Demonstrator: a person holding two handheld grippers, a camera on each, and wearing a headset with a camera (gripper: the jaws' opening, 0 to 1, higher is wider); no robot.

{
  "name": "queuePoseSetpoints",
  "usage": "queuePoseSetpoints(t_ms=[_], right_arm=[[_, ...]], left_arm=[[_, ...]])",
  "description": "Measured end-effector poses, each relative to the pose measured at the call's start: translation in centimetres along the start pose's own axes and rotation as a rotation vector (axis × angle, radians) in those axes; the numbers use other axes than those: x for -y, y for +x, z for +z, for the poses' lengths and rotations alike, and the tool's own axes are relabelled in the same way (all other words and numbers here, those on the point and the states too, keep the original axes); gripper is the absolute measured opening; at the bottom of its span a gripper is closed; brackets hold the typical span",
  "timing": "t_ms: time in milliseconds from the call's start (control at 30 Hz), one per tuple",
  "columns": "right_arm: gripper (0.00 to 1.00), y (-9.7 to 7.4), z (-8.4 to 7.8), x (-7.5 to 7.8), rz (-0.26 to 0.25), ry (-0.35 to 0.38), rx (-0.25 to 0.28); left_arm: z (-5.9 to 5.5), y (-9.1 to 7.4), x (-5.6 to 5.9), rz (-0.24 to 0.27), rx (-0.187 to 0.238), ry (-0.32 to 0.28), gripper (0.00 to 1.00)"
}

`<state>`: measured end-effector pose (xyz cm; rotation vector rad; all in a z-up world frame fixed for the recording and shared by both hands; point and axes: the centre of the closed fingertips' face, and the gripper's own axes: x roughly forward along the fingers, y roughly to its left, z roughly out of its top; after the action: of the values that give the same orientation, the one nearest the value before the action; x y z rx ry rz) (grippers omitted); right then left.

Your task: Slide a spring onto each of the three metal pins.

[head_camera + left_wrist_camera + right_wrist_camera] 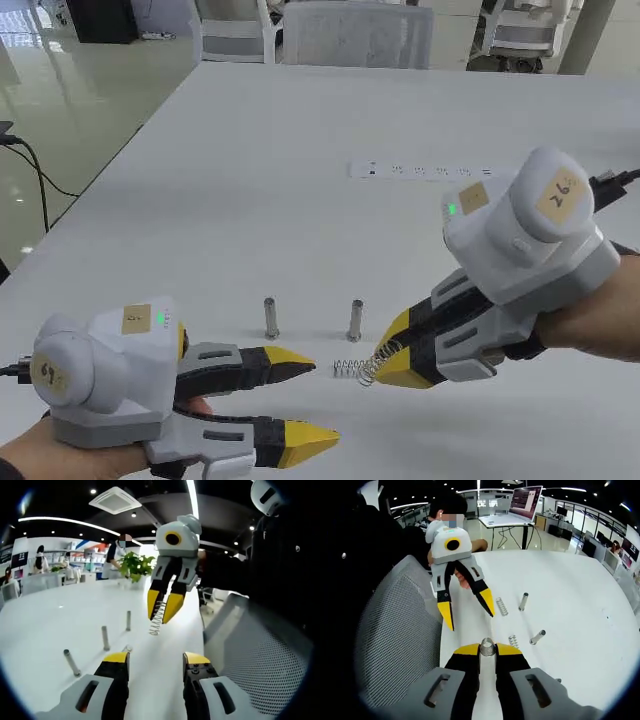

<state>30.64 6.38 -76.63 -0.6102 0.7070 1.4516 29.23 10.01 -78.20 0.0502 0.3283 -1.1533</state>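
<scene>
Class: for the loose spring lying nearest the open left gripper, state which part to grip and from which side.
Grip the loose spring near one end, across its coils, coming from above. It lies flat on the table, so its sides are exposed, and the free end could then probably slide onto a pin.

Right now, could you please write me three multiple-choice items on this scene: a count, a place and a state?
1. Pins standing in the left gripper view: A one; B three; C five.
2. The lifted spring is: A on a pin; B between the right gripper's tips; C in the left gripper.
3. The left gripper is: A open and empty; B shut on a spring; C shut on a pin.
Answers: B, three stand in a row; B, its yellow tips pinch it; A, its jaws stand apart with nothing between.
</scene>
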Motion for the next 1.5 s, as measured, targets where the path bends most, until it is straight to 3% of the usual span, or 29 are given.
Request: queuePoseSetpoints(t_ms=[500, 1033, 1267, 1500], right_arm=[[0.08, -2.7, -1.9, 2.9, -0.093, 0.051, -0.028], [0.08, -5.2, -3.2, 5.9, -0.186, 0.071, -0.076], [0.08, -6.1, -3.8, 8.2, -0.241, 0.074, -0.119], [0.08, -6.1, -4.9, 9.6, -0.254, 0.083, -0.178]], left_arm=[[-0.5, -1.6, -1.8, 0.111, 0.020, -0.037, 0.60], [-1.0, -3.5, -3.3, 0.207, 0.033, -0.065, 0.71], [-1.1, -3.9, -3.9, 0.236, 0.039, -0.073, 0.76], [-1.2, -4.1, -4.0, 0.243, 0.042, -0.079, 0.76]])
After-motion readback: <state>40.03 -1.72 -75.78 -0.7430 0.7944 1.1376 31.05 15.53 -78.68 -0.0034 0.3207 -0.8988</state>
